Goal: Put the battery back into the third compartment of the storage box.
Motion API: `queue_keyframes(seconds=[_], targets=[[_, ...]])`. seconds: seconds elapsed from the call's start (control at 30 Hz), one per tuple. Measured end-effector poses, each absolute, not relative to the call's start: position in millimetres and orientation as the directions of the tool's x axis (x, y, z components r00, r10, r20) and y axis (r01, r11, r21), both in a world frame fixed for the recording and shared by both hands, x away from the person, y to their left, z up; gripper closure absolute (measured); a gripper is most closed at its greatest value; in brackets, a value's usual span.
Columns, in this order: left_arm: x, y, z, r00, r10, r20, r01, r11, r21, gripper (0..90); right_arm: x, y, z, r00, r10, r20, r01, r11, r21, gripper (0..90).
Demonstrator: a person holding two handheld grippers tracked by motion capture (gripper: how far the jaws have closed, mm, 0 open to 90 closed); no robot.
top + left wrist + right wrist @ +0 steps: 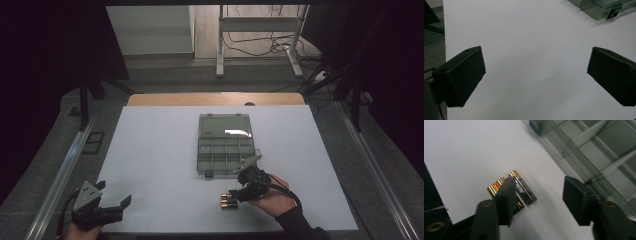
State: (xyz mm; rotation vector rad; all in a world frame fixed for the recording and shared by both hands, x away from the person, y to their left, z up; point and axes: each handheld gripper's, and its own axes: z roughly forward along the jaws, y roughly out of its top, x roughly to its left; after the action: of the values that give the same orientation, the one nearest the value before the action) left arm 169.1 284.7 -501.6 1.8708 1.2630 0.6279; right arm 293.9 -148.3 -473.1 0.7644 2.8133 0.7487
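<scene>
At the near edge of the white table (160, 165) we see the left gripper (114, 202), held low at the near left corner by a hand (80, 231) that enters from the bottom of the high view; its jaws point toward the table's middle and stand wide apart with nothing between them, as the left gripper view confirms, where bare white surface lies between the two black jaws. Slightly farther in and to the right, we find the right hand (274, 200), palm wrapped around the right gripper (234, 194), the dark sleeve (300, 227) angling in from the bottom edge and the wrist turned so that the tool points leftward. Its jaws are parted and grip nothing; in the right gripper view one jaw overlaps the batteries (511, 190) and the other stands clear of them to the side. These batteries (228, 201), three gold-capped cells lying side by side and touching, rest on the table just beside the jaw tips. Beyond them, near the table's centre, we note the translucent compartment box (225, 145), lying open with its lid folded back toward the far edge; its divided tray is the nearer half.
</scene>
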Motion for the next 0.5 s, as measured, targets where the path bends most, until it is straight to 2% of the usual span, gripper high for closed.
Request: queue_keyframes(seconds=[0.23, 0.5], targets=[[169.1, 284.3, -501.6, 0.388, 0.921, -0.019, 0.537, -0.209, 0.817, 2.0, 297.3, -135.7, -484.0, -0.887, 0.462, 0.025, 0.422, 0.786, 0.453, 62.0], [169.1, 284.0, -501.6, 0.391, 0.92, -0.016, 0.536, -0.214, 0.817, 2.1, 300.8, -128.4, -493.8, -0.902, 0.429, 0.043, 0.405, 0.811, 0.422, 68.4]])
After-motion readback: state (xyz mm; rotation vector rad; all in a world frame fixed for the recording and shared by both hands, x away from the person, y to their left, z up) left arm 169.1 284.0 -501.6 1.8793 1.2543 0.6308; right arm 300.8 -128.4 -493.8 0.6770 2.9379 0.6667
